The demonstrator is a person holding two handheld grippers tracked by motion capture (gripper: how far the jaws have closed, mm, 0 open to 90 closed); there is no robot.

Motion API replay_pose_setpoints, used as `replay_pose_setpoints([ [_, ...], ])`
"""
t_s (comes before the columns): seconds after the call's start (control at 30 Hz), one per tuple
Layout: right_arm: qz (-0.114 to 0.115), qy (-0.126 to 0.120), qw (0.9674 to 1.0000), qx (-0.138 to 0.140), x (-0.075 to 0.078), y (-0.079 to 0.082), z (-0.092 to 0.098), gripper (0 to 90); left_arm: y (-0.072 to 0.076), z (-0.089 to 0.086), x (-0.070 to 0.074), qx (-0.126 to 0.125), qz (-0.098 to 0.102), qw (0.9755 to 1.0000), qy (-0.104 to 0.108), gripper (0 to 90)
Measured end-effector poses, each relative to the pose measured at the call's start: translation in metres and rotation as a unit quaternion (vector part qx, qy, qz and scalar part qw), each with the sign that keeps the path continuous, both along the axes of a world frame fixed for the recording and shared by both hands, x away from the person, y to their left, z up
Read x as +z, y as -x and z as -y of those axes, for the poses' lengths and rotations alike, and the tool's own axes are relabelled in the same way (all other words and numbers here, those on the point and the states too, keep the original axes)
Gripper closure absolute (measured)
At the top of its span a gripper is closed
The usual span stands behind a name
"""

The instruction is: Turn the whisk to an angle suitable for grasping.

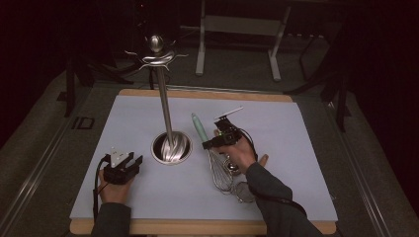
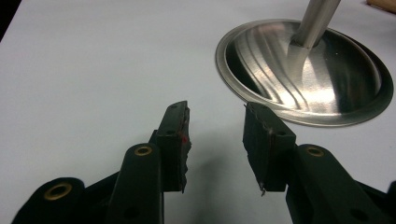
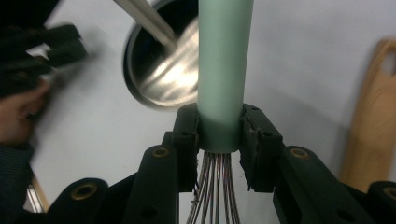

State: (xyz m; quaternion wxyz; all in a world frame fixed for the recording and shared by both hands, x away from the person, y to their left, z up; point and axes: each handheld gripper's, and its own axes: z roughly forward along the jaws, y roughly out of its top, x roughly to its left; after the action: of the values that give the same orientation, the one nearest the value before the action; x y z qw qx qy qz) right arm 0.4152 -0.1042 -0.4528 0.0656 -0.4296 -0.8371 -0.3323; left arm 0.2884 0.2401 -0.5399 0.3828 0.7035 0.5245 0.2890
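A whisk with a mint-green handle (image 1: 199, 126) and wire loops (image 1: 221, 174) lies tilted over the white mat, handle pointing away from me. My right gripper (image 1: 221, 139) is shut on it; in the right gripper view both pads clamp the handle's lower end (image 3: 224, 126), just above the wires (image 3: 214, 186). My left gripper (image 1: 129, 161) rests on the mat at the left, open, with nothing between its fingers (image 2: 215, 116). A steel stand has a round dished base (image 1: 171, 148) between the two grippers, a tall pole (image 1: 164, 101) and curved hooks at its top (image 1: 157, 53).
A white mat (image 1: 276, 123) covers a wooden table top. Another small wire utensil (image 1: 242, 191) lies under my right forearm. A wooden utensil (image 3: 373, 116) lies on the mat beside the right hand. The stand's base (image 2: 303, 79) sits just ahead and right of the left gripper.
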Motion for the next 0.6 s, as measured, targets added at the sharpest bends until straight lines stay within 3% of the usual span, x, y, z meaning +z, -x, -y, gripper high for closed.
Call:
replay_pose_setpoints([
  [0.23, 0.057, -0.025, 0.9979, 0.019, 0.023, -0.002, 0.013, 69.4, 0.000, 0.000, 0.000, 0.000, 0.000, 1.0000, 0.001, 61.2],
  [0.37, 0.095, -0.029, 0.9941, 0.043, 0.033, 0.000, 0.016, 69.4, 0.000, 0.000, 0.000, 0.000, 0.000, 1.0000, 0.001, 61.2],
  [0.6, 0.139, -0.029, 0.9877, 0.065, 0.050, 0.002, 0.023, 69.4, 0.000, 0.000, 0.000, 0.000, 0.000, 1.0000, 0.000, 61.2],
])
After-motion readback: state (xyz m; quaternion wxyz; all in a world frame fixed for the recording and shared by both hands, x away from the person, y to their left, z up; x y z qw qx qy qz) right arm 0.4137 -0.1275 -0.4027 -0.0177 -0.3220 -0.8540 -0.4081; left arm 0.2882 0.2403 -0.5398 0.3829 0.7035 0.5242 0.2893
